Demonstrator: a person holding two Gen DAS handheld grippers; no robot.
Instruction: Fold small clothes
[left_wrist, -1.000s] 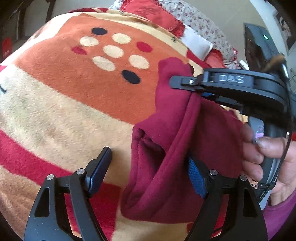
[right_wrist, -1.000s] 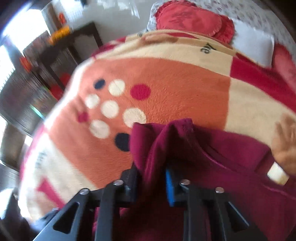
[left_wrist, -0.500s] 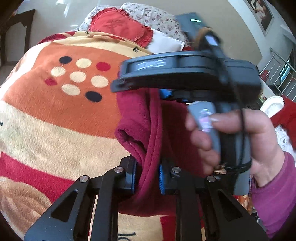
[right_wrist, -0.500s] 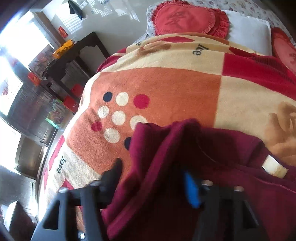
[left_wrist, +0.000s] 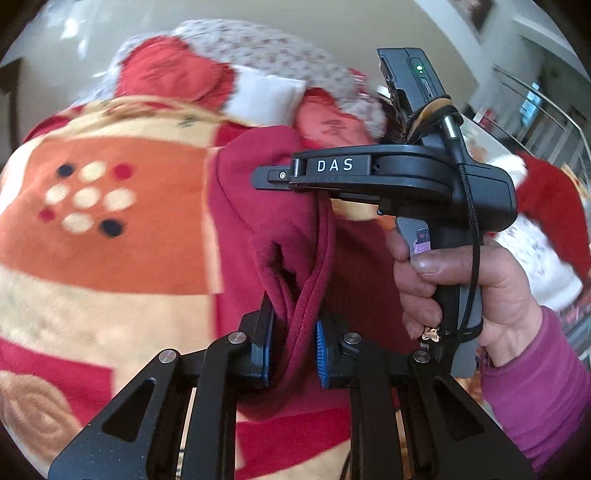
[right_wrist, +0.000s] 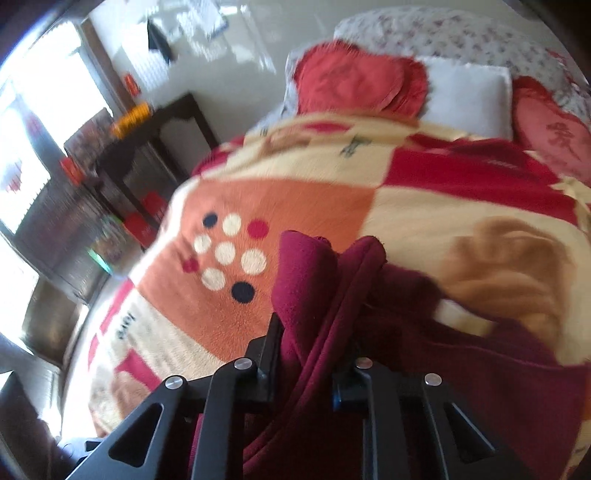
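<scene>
Both tongs clamp the same maroon fleece garment. The left tongs pinch a bunched, doubled edge between blue pads, and the right tongs, whose jaws have just been closing, now grip another fold of it. In the left wrist view the right tongs come in from the side, worked by a person's hand in a magenta sleeve. The two grips sit close together along one edge, likely so the cloth can be raised and laid over itself as a single fold. The garment hangs up off a patchwork blanket of orange, cream and red squares spread over the bed, its far part trailing on the blanket. Red heart-shaped cushions and a white pillow lie beyond at the head of the bed.
</scene>
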